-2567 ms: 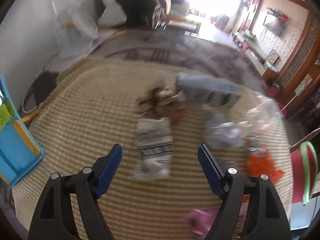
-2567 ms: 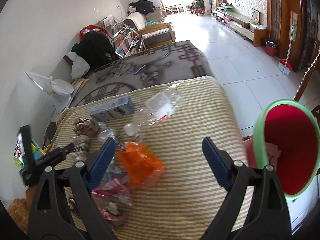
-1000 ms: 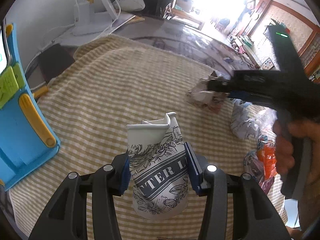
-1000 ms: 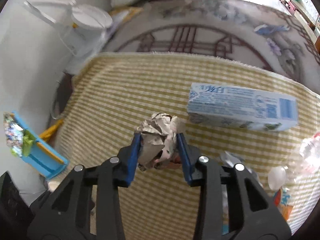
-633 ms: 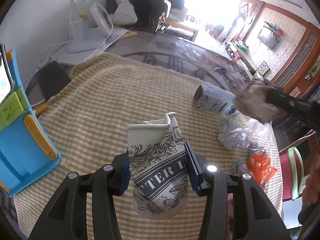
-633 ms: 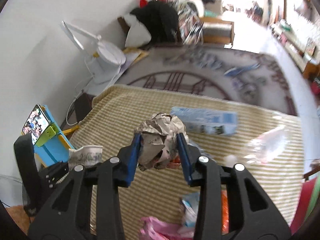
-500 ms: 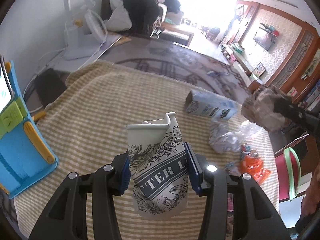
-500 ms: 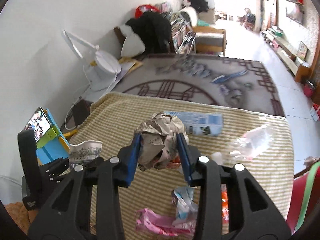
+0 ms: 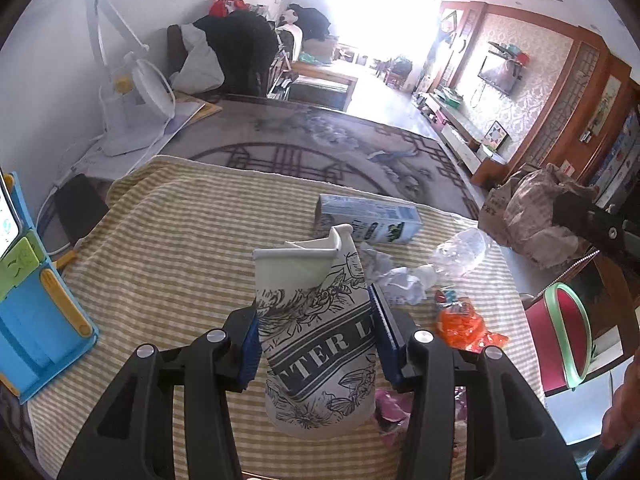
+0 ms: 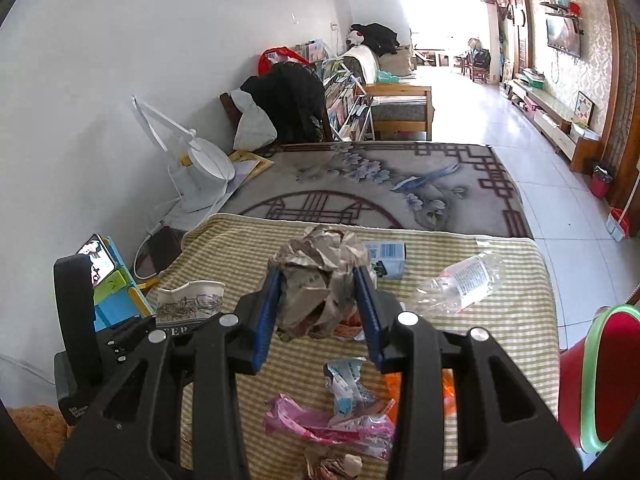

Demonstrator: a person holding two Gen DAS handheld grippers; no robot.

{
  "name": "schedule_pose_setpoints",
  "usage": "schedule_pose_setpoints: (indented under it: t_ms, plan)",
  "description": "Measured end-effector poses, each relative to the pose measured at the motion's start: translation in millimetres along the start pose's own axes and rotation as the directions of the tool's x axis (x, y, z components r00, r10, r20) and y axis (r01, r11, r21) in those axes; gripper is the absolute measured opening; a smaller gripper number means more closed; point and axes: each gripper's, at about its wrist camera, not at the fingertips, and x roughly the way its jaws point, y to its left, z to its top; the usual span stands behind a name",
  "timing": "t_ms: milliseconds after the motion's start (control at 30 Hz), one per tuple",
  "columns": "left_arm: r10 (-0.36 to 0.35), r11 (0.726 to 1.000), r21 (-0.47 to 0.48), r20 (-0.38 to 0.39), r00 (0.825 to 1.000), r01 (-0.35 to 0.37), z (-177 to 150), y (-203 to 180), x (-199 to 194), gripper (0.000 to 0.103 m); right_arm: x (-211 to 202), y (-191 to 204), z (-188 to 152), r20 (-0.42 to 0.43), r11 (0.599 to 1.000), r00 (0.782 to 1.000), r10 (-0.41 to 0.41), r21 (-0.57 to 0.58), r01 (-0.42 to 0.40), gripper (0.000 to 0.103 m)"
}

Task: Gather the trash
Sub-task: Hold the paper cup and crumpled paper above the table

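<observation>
My left gripper (image 9: 316, 332) is shut on a crushed printed paper cup (image 9: 316, 344), held above the yellow striped cloth (image 9: 168, 248). My right gripper (image 10: 318, 312) is shut on a crumpled brown paper ball (image 10: 320, 276), also lifted; the ball shows in the left wrist view (image 9: 532, 216) at the right. A red bin with a green rim (image 10: 604, 376) stands off the table's right edge, also in the left wrist view (image 9: 564, 336). Left on the cloth are a blue carton (image 9: 368, 224), a clear plastic bottle (image 10: 460, 280), an orange wrapper (image 9: 464, 324), white crumpled paper (image 9: 396, 280) and a pink wrapper (image 10: 320, 424).
A blue and green phone stand (image 9: 28, 292) stands at the cloth's left edge. A white desk fan (image 10: 200, 176) and a black pad (image 9: 78, 212) lie beyond the far left corner. A patterned grey cover (image 10: 380, 184) stretches behind the cloth.
Both grippers closed on their items, the left on the cup, the right on the paper ball, and lifted them. The right gripper has since moved right, toward the bin side.
</observation>
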Motion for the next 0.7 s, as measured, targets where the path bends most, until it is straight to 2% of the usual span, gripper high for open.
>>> schedule_pose_setpoints:
  t_ms: [367, 700]
  plan:
    - [-0.004, 1.000, 0.025, 0.024, 1.000, 0.004, -3.9, -26.8, -10.6, 0.045, -20.1, -18.8, -11.6, 0.018, 1.000, 1.000, -0.014, 0.020, 0.014, 0.037]
    - [0.026, 0.999, 0.025, 0.032, 0.999, -0.026, -14.9, -59.2, -13.0, 0.045, -33.9, -52.1, -18.3, 0.022, 1.000, 1.000, -0.009, 0.023, 0.009, 0.037]
